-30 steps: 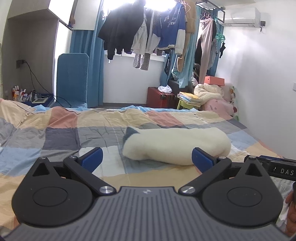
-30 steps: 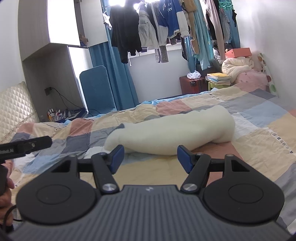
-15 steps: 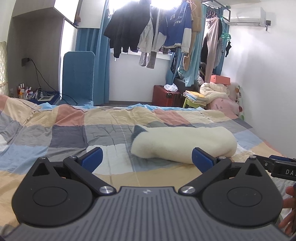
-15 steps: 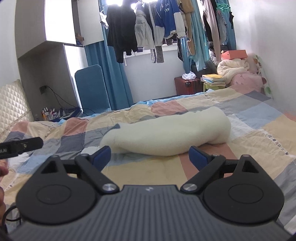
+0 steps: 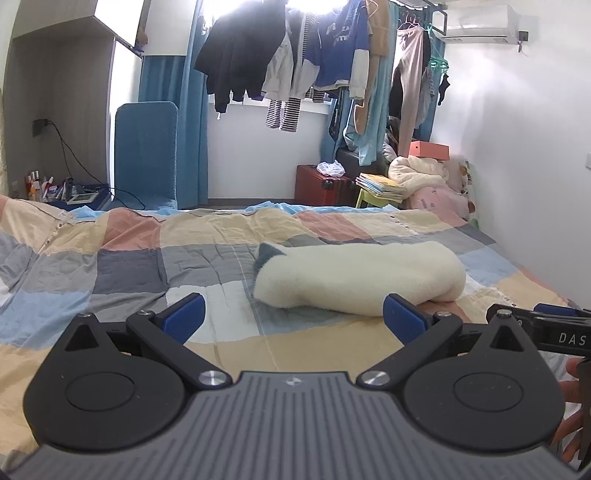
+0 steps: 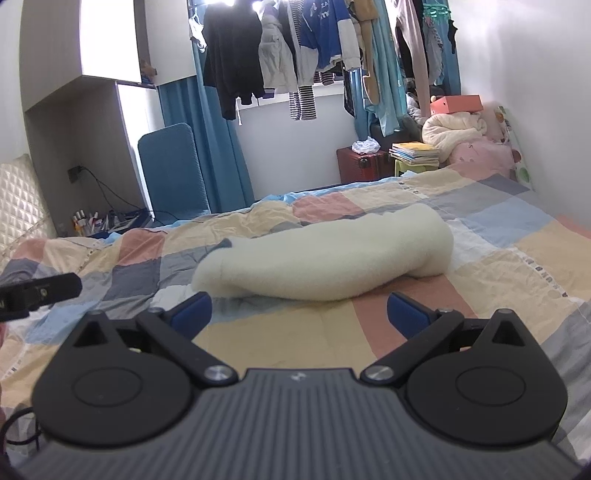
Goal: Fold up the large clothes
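Cream fleece garment (image 5: 360, 278) lying folded into a long thick bundle on patchwork bedspread (image 5: 129, 266), roughly mid-bed, grey collar bit (image 5: 267, 254) poking out at its left end. Same bundle in rt view (image 6: 325, 258), long axis running left-right.

Left gripper (image 5: 293, 314): jaws wide apart, nothing btwn pads, just short of bundle's near edge, not touching. Right gripper (image 6: 299, 314): jaws opening, at full spread, nothing btwn them, also just short of bundle, no contact.

Step in hand, as judged: release/back-off after a fold, or setup for next one. Fold looks near done; bundle compact, no loose sleeves visible. If another fold wanted: grab both ends of the near edge w/ both grippers at once, pinch deep since fleece is thick and springy, lift low, carry over evenly so layers don't slide. Otherwise keep pads clear of the pile so nothing drags the stack open.

View diffs: left view shows rt gripper's black tip (image 5: 546, 325) plus fingers of a hand (image 5: 569, 398) at far right; AC unit (image 5: 480, 22) top right. Rt view shows left gripper's tip (image 6: 37, 293) at left edge, quilted headboard (image 6: 18, 206), and bundle's right end (image 6: 436, 251) more fully. Underside of bundle hidden in both.
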`<state>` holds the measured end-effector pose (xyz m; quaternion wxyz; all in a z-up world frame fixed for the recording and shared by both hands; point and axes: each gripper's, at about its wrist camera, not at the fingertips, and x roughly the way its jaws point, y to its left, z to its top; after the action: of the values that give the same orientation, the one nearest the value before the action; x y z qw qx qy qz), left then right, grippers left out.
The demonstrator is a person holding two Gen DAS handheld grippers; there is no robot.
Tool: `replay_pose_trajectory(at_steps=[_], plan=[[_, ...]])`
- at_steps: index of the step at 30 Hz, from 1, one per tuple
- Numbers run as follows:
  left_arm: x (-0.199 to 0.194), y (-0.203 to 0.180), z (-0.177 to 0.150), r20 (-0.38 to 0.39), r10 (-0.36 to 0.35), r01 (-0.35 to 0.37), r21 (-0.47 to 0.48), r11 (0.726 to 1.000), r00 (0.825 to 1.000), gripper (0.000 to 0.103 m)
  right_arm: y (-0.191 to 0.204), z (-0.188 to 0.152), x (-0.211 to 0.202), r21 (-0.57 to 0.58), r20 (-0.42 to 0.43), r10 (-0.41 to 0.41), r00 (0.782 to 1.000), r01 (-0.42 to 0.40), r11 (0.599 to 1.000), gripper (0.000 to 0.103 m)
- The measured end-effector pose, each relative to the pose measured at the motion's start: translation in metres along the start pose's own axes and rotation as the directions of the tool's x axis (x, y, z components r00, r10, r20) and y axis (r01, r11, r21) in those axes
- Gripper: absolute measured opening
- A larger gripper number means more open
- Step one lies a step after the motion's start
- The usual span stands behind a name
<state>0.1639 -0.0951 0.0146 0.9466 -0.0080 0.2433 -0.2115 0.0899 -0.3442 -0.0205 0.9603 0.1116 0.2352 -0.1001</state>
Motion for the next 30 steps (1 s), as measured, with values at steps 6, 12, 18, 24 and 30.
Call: replay_pose_trajectory(at_steps=[6,12,18,24,30], plan=[[-0.003,0.004,-0.002,0.007,-0.006,0.006,-0.003,1.000,1.000,0.103,0.002,-0.003,-0.006,-0.003,0.003,-0.015,1.000,0.015,1.000,0.103],[-0.007,0.007,-0.004,0.017,-0.014,0.014,0.003,1.000,1.000,0.103,0.002,-0.003,-0.007,0.009,-0.002,-0.025,1.000,0.025,1.000,0.103],[-0.012,0.010,-0.005,0.023,-0.022,0.022,-0.005,1.000,0.999,0.103,0.004,-0.003,-0.009,0.000,0.010,-0.030,1.000,0.030,1.000,0.103],[-0.014,0.010,-0.005,0.025,-0.025,0.025,-0.006,1.000,0.999,0.103,0.005,-0.003,-0.010,-0.003,0.009,-0.027,1.000,0.027,1.000,0.103],[-0.016,0.010,-0.005,0.029,-0.025,0.025,-0.005,1.000,0.999,0.103,0.006,-0.003,-0.012,-0.006,0.011,-0.019,1.000,0.020,1.000,0.103]])
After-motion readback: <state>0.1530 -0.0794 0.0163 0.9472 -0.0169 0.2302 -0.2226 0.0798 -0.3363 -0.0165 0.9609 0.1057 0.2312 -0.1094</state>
